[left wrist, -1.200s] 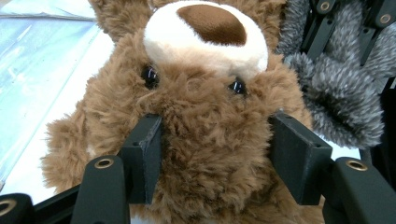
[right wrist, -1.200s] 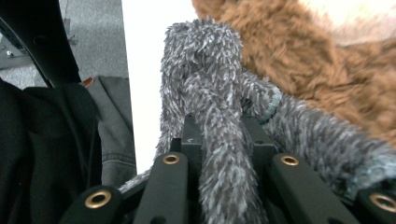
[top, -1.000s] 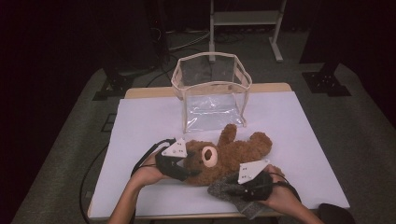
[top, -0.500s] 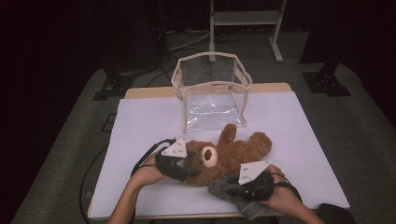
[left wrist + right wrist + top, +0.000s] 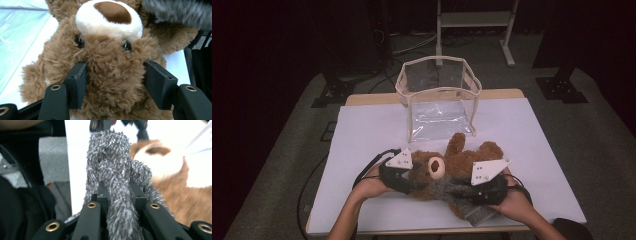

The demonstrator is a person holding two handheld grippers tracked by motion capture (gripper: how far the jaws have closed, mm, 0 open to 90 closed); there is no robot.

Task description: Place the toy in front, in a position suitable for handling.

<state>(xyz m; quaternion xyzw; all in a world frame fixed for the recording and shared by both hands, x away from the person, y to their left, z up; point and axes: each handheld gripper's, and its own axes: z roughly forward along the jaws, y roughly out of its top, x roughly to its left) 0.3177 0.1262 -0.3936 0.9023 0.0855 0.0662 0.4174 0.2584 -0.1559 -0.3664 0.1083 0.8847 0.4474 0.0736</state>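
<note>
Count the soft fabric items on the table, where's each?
2. The brown plush teddy bear lies on the white table, its head clamped in the left claw. The grey fuzzy cloth, pinched in the right claw, drapes over the bear's body.

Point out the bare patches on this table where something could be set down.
The white table is bare left of the clear bag, right of it out to the far right corner, and along the left edge. The near middle is crowded: teddy bear, grey cloth, both claws.
</note>
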